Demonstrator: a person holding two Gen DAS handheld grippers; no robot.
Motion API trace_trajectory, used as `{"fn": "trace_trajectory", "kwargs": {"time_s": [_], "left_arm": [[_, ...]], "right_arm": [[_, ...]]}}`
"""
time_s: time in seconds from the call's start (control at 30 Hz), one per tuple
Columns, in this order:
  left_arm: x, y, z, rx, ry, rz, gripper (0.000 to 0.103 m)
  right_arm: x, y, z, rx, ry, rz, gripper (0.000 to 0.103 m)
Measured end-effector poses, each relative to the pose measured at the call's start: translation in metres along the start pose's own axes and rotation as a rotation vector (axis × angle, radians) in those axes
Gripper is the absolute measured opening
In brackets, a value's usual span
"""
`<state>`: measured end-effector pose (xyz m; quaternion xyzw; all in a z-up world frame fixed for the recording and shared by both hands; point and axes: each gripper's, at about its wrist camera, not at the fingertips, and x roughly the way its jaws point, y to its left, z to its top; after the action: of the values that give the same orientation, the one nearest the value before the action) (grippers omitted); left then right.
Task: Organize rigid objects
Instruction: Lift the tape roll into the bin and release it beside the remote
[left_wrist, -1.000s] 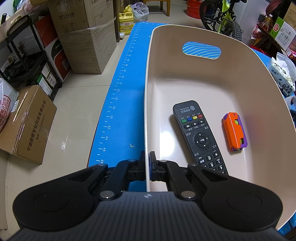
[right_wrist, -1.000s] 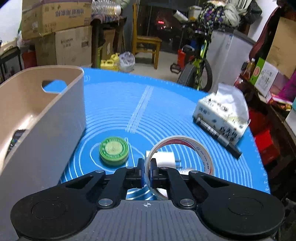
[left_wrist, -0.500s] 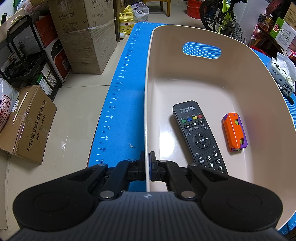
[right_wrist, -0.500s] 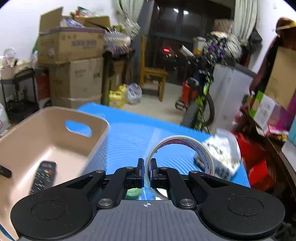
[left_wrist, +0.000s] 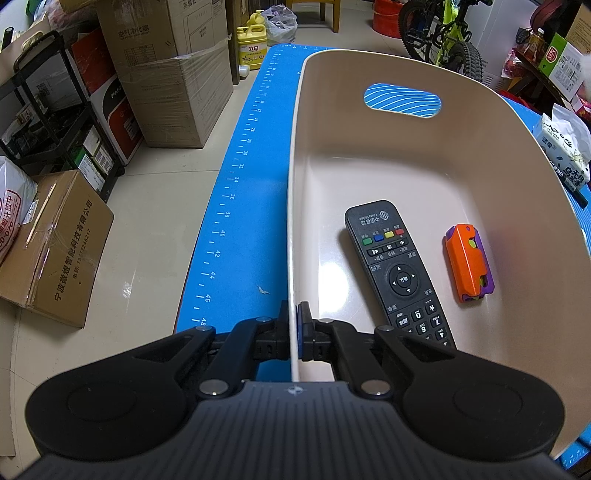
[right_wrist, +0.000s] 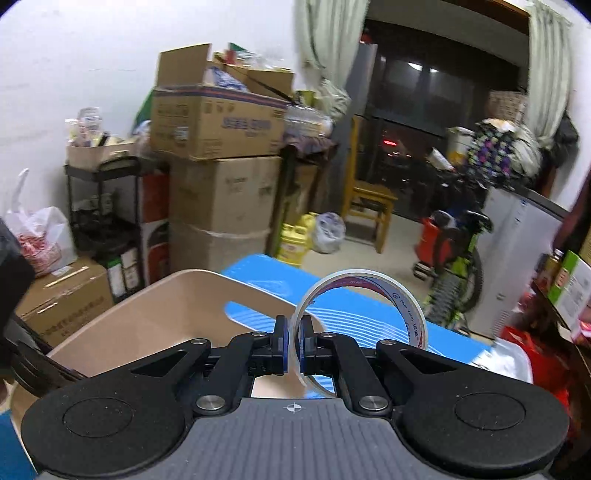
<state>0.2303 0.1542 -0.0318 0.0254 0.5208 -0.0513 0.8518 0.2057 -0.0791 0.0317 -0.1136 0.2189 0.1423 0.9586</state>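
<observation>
Tape roll (right_wrist: 364, 317), clear with red print, pinched upright in right claw (right_wrist: 293, 345).

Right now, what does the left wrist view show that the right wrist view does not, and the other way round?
Only the left wrist view shows the inside of the bin: a remote and an orange toy lie on its floor, apart. It also shows the left tool shut on the bin wall. Only the right wrist view shows the tape roll, held by the right tool above the bin. Both show the bin and the blue mat.
</observation>
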Motion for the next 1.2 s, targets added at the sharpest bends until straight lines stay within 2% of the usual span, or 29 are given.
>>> {"fn": "trace_trajectory", "kwargs": {"time_s": [0.33, 0.63, 0.77, 0.87, 0.9, 0.93, 1.0, 1.1, 1.2], "left_arm": [[0.0, 0.001, 0.001, 0.003, 0.0, 0.001, 0.004], [0.0, 0.001, 0.001, 0.005, -0.001, 0.002, 0.004], [0.0, 0.001, 0.001, 0.007, -0.001, 0.004, 0.004], [0.0, 0.001, 0.001, 0.009, -0.001, 0.005, 0.004], [0.0, 0.001, 0.0, 0.009, -0.002, 0.005, 0.004], [0.001, 0.001, 0.0, 0.01, -0.002, 0.006, 0.004], [0.0, 0.001, 0.0, 0.01, -0.001, 0.005, 0.004], [0.0, 0.001, 0.0, 0.01, -0.001, 0.006, 0.004], [0.001, 0.001, 0.0, 0.01, -0.001, 0.005, 0.004]], "right_arm": [[0.038, 0.057, -0.007, -0.119, 0.088, 0.109, 0.017], [0.063, 0.078, -0.025, -0.138, 0.219, 0.18, 0.017], [0.076, 0.078, -0.029, -0.128, 0.305, 0.188, 0.018], [0.079, 0.073, -0.03, -0.094, 0.334, 0.198, 0.022], [0.077, 0.072, -0.03, -0.088, 0.324, 0.197, 0.027], [0.075, 0.07, -0.03, -0.089, 0.313, 0.192, 0.037], [0.071, 0.067, -0.028, -0.088, 0.291, 0.189, 0.042], [0.06, 0.058, -0.025, -0.07, 0.248, 0.178, 0.059], [0.05, 0.046, -0.019, -0.044, 0.21, 0.156, 0.065]]}}
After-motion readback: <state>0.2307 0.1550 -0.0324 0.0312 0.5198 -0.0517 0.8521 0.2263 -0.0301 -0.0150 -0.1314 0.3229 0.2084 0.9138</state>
